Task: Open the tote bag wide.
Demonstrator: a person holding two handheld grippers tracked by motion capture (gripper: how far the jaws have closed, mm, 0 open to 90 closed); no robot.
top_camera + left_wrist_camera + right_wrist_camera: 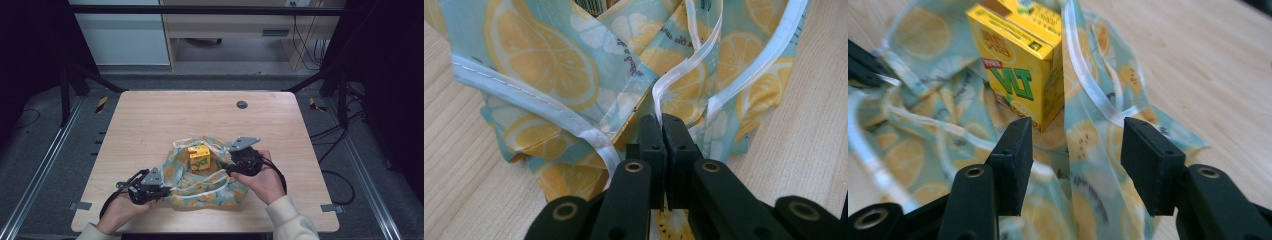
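Surface (pixel 150 120): light wood, everything sits toward the near edge, about mid-width.

Bag (pixel 200 192): lemon-print cloth with white trim, spread open and slumped flat, mouth facing up. It lies between the two hands.

Carton (pixel 199 158): yellow drink box, standing upright on the bag cloth at the bag's far side, a bit tilted. In the right tool view it stands just ahead of the jaws, not between them.

Left tool (pixel 662 120): jaws pinched tight on the white strap (pixel 684 65) of the bag, at the bag's near-left corner. Holding the cloth in place.

Right tool (pixel 1073 145): jaws parted to a middling gap, nothing gripped, only bag cloth under them. It sits at the bag's right side, close to the carton.

Step, as I read it: carton is placed in the bag, right tool is free of it. Next likely needs the right tool to take the opposite strap or rim, so both sides can lift and close around the carton without tipping it.
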